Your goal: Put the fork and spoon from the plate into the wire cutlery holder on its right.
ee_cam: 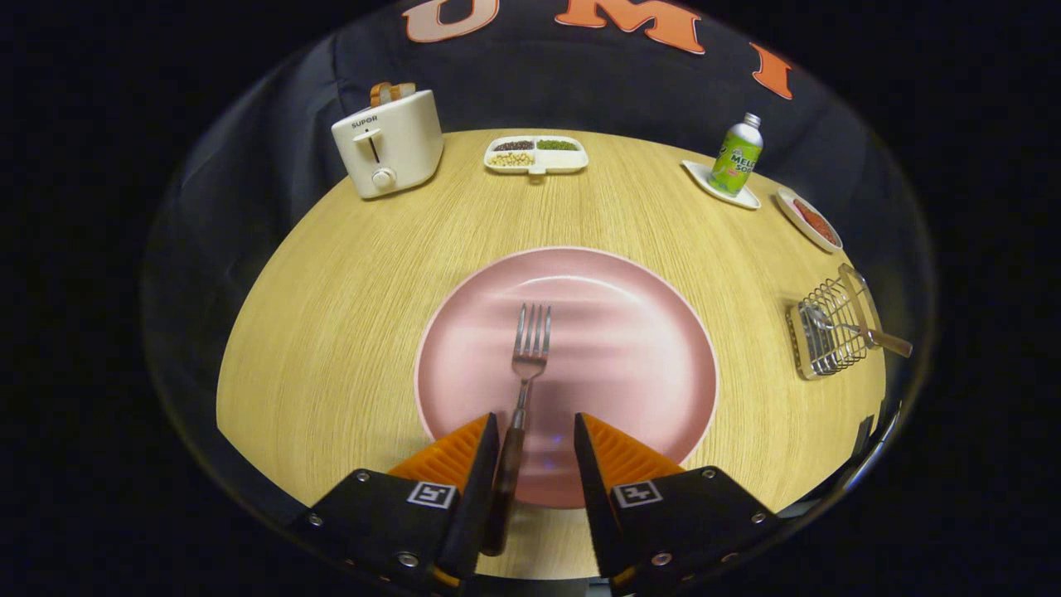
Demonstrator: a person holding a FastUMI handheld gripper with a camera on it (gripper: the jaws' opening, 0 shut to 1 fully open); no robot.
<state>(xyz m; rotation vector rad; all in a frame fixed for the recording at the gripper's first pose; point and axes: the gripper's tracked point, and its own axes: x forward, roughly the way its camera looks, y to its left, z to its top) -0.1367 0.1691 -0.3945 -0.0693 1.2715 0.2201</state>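
A metal fork [527, 356] with a dark brown handle lies on the pink plate [630, 332], tines pointing away from me. Its handle runs back over the plate's near rim, right beside my left finger. My gripper [536, 431] is open, orange fingers [452, 456] spread either side of the handle, the right one well apart from it. To the plate's right stands the wire cutlery holder [829, 332]. The spoon [862, 332] rests in it, its wooden handle sticking out to the right.
At the table's far edge stand a white toaster [390, 143] with bread, a divided dish of beans [536, 154], a green bottle [736, 156] on a white tray and a small dish of red food [811, 220]. The wooden table [331, 315] surrounds the plate.
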